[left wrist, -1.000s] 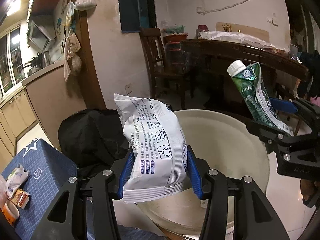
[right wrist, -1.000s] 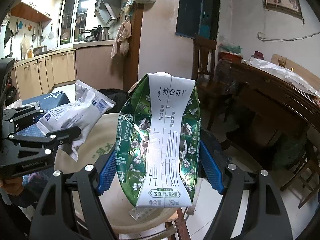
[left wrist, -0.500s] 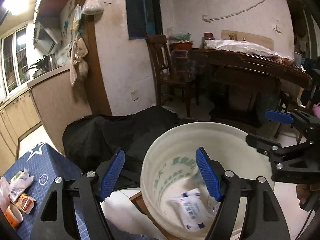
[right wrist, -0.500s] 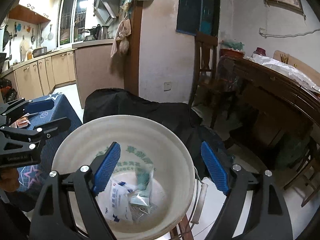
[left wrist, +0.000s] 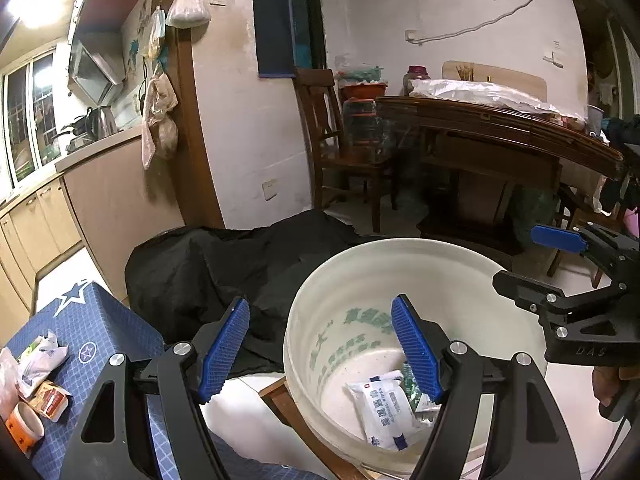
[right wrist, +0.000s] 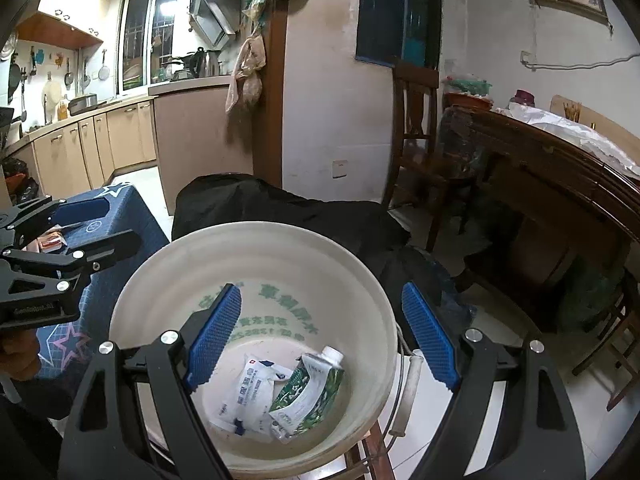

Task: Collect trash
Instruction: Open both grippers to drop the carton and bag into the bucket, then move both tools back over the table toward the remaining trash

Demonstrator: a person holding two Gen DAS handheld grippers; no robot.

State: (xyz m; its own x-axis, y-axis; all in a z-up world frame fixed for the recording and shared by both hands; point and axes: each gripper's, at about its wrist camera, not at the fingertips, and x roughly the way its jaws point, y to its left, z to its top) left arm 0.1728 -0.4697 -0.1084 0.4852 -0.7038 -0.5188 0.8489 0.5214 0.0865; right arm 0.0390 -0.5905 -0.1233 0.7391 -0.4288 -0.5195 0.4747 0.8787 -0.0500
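Note:
A white bucket [left wrist: 320,304] [right wrist: 168,276] stands below both grippers. A white snack packet [left wrist: 380,412] [right wrist: 248,392] and a green milk carton [right wrist: 308,388] lie at its bottom. My left gripper [left wrist: 320,344] is open and empty above the bucket's left rim. My right gripper [right wrist: 320,332] is open and empty above the bucket's middle. Each gripper shows at the edge of the other's view: the right one [left wrist: 560,276] and the left one [right wrist: 76,232].
A blue cloth-covered table [left wrist: 92,332] at the left holds several wrappers [left wrist: 40,360] and a small cup [left wrist: 24,426]. A black cloth heap [left wrist: 224,264] lies behind the bucket. A wooden chair [left wrist: 332,148] and a dark table [left wrist: 500,132] stand at the back.
Both grippers opened: the snack packet and the milk carton dropped out of them into the bucket, where they now lie. The grippers stay above the bucket.

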